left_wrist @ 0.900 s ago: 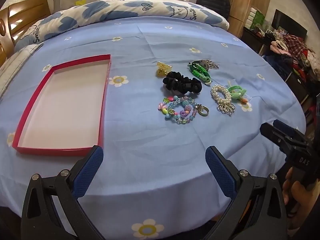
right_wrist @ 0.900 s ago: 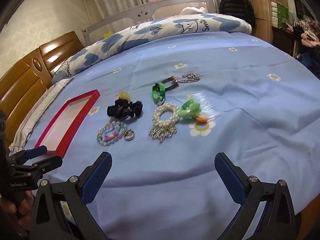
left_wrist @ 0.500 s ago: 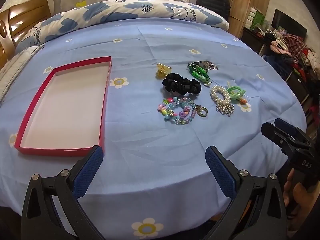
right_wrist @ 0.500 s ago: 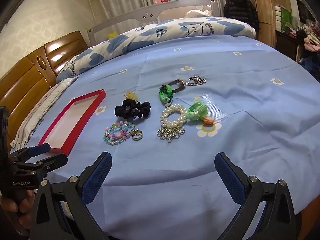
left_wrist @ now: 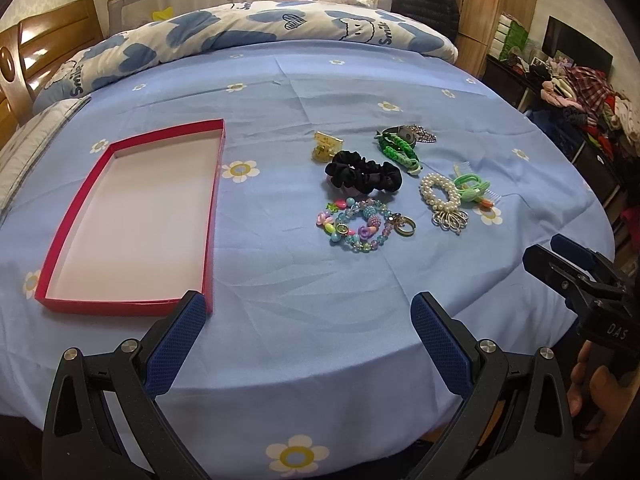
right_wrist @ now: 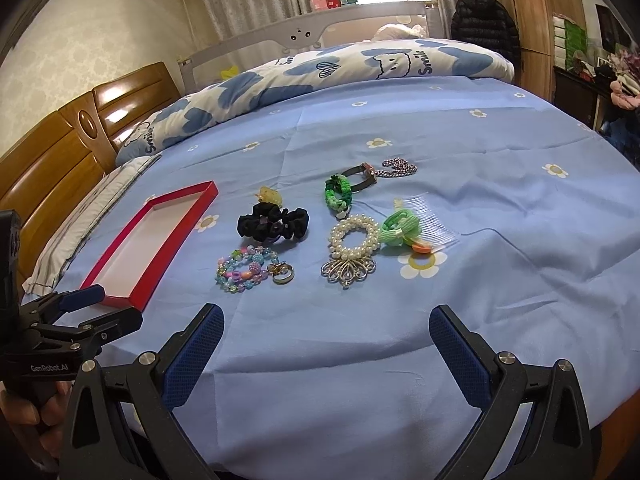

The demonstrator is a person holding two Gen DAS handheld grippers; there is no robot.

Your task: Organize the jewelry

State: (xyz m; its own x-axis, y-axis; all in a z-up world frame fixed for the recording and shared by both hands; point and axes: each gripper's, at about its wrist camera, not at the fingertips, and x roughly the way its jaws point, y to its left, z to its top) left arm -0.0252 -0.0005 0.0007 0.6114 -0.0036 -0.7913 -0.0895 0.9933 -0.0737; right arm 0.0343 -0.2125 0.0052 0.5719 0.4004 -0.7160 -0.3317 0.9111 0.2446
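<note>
Nothing is picked yet: both tools, left tool (left_wrist: 306, 312) and right tool (right_wrist: 326, 328), are wide open (empty); next, probably reach the beaded bracelet (left_wrist: 360, 226) right of the red tray (left_wrist: 214, 200).

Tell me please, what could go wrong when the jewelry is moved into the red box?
The pearl bracelet touches the green hair tie, so lifting one may drag the other. The ring lies flat on the soft sheet; the fingers could pinch fabric instead. The box is shallow, so dropped beads may bounce out.
</note>
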